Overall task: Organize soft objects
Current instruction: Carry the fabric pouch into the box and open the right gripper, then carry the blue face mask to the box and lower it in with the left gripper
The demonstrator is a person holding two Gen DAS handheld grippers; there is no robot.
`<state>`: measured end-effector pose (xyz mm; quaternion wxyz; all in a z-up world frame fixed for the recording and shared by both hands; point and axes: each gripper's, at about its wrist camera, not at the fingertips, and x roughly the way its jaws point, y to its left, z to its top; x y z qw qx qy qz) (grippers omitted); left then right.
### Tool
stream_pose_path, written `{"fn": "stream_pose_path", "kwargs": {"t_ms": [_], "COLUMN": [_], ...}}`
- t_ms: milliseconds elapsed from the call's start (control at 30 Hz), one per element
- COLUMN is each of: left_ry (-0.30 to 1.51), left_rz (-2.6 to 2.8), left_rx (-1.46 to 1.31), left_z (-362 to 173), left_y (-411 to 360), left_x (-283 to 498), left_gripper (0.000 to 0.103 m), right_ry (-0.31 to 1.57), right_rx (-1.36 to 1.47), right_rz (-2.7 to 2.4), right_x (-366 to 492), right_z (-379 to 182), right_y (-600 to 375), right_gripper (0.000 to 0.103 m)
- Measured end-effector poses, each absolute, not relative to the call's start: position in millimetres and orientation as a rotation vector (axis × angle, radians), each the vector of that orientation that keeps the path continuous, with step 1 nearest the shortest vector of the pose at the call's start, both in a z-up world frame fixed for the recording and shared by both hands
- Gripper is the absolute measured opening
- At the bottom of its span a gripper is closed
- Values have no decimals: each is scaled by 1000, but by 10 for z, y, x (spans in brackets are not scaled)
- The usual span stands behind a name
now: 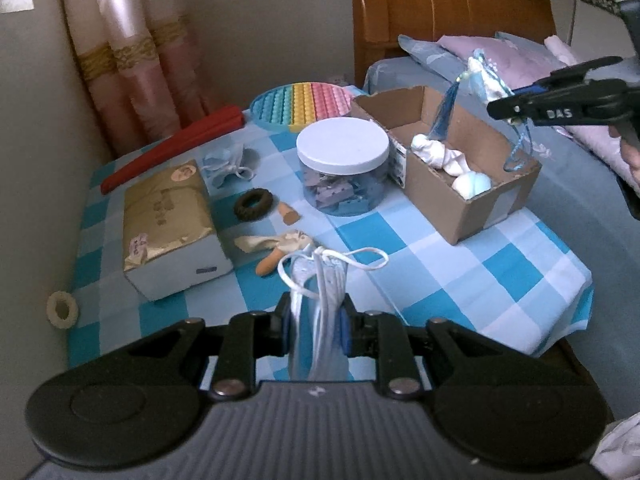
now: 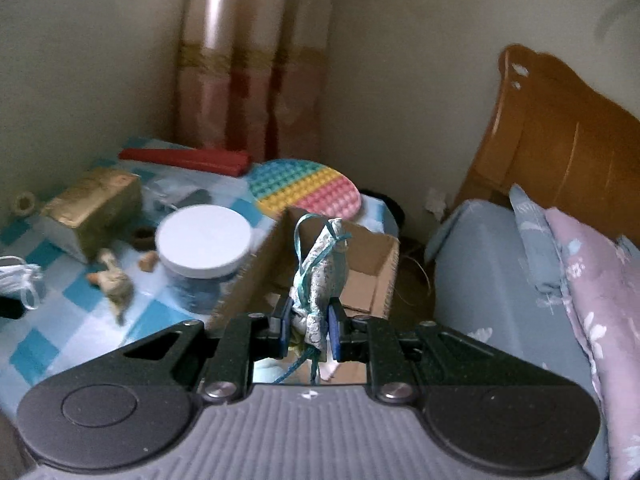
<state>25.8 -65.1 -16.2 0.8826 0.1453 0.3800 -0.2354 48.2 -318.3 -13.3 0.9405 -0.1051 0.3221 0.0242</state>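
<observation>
Two grippers are each clamping a soft thing. The left gripper (image 1: 316, 330) is squeezing a pale blue face mask (image 1: 320, 320), whose white ear loops are curling up over the checked cloth. The right gripper (image 2: 307, 322) is pinching a small silvery-blue brocade pouch (image 2: 320, 280) with a teal cord, and is hanging it above the cardboard box (image 1: 460, 208); its blue tassel (image 1: 442, 114) is dangling into the box, where white and pale blue soft items (image 1: 448, 160) are lying.

The box is sitting at the bench's (image 1: 500, 276) right edge, beside the bed (image 1: 580, 200). Bare checked cloth is lying open in front of the box, toward the near right corner. A white-lidded jar (image 1: 343, 166) is standing just left of the box. Further left, a dark ring (image 1: 253, 203), a small blue drawstring bag (image 1: 226, 166), a cream fabric toy (image 1: 276, 246) and a gold-wrapped box (image 1: 168, 224) are crowding the cloth. A red folded fan (image 1: 172, 152) and a rainbow pop mat (image 1: 304, 104) are lying along the far edge, by the curtain (image 1: 132, 60) and wall. A wooden headboard (image 1: 448, 4) is rising behind the pillows (image 1: 500, 52).
</observation>
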Motion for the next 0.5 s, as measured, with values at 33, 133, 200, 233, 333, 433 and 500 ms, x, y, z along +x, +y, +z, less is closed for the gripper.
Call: {"fn": "stream_pose_path", "kwargs": {"t_ms": [33,133,200,233,333,433,500], "left_ry": [792,795,792,792,795,795,790], "left_rz": [-490,-494,-504,-511,-539,-568,-592], "left_rx": [307,319,328,328,324,334,342], "left_z": [-163,-159,-146,-139,-128,-118,-95], "left_y": [-665,-718,-765,-790,-878,-997,-1091], "left_x": [271,316,343,358,407,457,510], "left_gripper": [21,21,21,21,21,21,21], "right_ry": [670,703,725,730,719,721,718], "right_rx": [-213,-218,-189,-166,-127,-123,-124], "right_rz": [52,34,34,41,65,66,78], "right_x": [517,572,598,589,513,424,339], "right_z": [-174,-314,-386,-408,-427,-422,-417], "right_y": [-3197,-3206,-3215,-3230,-3241,-3192,-3136], "right_gripper": [22,27,48,59,68,80,91]}}
